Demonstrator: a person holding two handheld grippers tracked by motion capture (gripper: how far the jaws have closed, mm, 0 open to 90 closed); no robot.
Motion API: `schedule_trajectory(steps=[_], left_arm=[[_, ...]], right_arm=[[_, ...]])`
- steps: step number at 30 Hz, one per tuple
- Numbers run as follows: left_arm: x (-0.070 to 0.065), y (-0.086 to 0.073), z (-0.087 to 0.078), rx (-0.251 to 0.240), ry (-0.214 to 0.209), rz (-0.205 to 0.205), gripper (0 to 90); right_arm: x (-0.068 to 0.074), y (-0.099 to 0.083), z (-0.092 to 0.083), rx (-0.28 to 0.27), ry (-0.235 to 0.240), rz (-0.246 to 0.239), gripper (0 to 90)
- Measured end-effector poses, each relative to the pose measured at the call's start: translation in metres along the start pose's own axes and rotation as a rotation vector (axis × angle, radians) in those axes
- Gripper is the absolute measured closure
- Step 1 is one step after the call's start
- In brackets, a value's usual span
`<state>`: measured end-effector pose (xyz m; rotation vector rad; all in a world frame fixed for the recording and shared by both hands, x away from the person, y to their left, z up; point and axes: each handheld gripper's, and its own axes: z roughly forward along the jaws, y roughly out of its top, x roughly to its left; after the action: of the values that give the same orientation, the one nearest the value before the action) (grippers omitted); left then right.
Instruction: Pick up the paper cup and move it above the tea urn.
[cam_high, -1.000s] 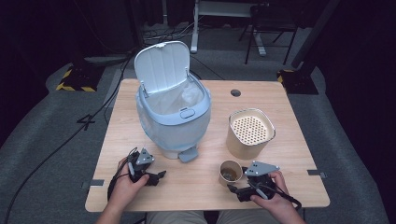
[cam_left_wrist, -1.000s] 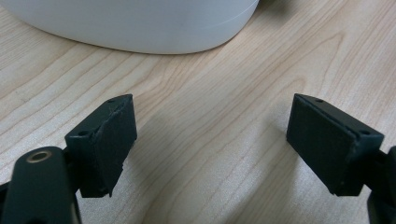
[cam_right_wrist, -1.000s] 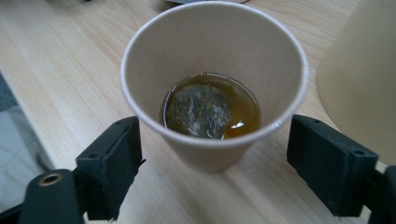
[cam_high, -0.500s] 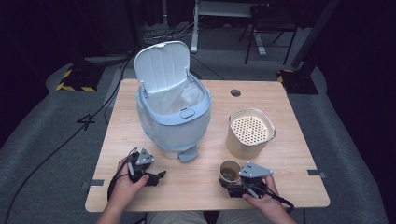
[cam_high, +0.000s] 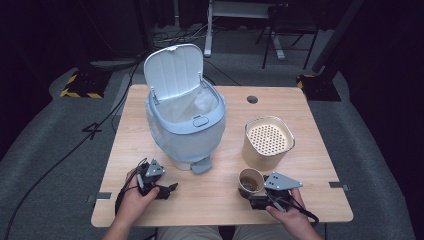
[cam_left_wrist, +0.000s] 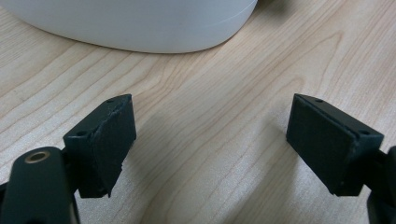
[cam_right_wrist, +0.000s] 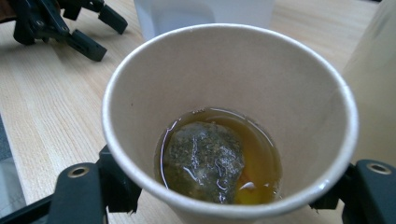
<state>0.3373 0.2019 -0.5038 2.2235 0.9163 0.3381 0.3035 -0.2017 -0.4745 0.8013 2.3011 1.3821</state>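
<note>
Your right tool (cam_high: 251, 196) has just been closing on the paper cup (cam_high: 250, 181), tea bag (cam_right_wrist: 204, 161) inside; canister (cam_high: 267, 142) at 1 o'clock, bin (cam_high: 186, 125) at 11. Left tool (cam_high: 172, 189) gapes wide.

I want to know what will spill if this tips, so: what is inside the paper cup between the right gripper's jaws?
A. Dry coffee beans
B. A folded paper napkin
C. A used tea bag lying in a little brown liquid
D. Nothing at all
C. The right gripper view looks straight down into the paper cup, where a soaked tea bag lies in a shallow pool of brown liquid at the bottom.
</note>
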Motion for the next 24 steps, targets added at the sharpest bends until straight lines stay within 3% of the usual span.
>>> schedule_trajectory(steps=[5,10,24], left_arm=[[0.0,0.0,0.0,0.0,-0.002,0.001,16.4],[0.0,0.0,0.0,0.0,-0.001,0.0,16.3],[0.001,0.0,0.0,0.001,-0.005,0.003,16.1]], right_arm=[[-0.008,0.006,-0.011,-0.006,0.009,-0.007,29.8],[-0.021,0.022,-0.029,-0.029,-0.013,0.01,29.9],[-0.048,0.065,-0.063,-0.002,0.006,0.017,30.3]])
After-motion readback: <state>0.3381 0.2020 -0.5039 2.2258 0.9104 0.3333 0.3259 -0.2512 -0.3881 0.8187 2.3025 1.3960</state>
